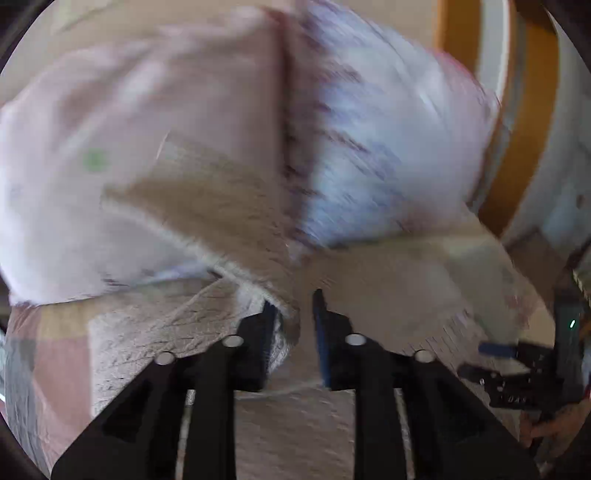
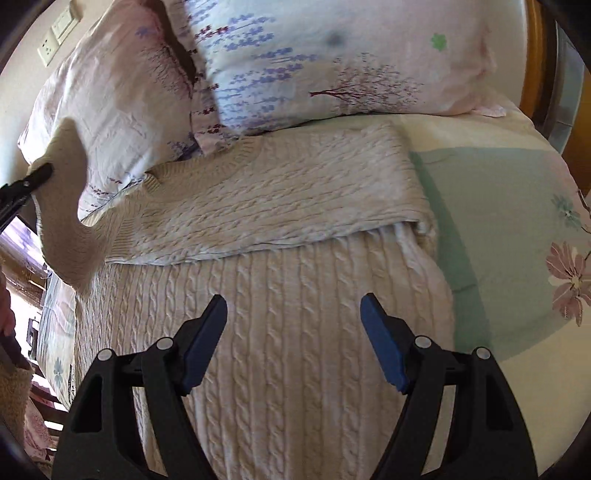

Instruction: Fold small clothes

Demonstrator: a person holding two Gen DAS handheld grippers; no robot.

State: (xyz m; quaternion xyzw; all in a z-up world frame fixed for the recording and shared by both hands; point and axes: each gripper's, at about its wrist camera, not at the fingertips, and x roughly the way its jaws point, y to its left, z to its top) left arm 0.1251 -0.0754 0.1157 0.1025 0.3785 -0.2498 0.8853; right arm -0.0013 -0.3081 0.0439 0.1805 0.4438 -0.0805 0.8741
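A cream cable-knit sweater lies on the bed, with one part folded across its upper half. My left gripper is shut on a sleeve of the sweater and holds it lifted; the view is blurred by motion. In the right wrist view that raised sleeve hangs at the far left from the left gripper's tip. My right gripper is open and empty, hovering over the sweater's lower body. It also shows at the right edge of the left wrist view.
Two floral pillows lie behind the sweater. A green and floral bedsheet covers the bed to the right. A wooden bed frame curves at the far right. Wall sockets sit at top left.
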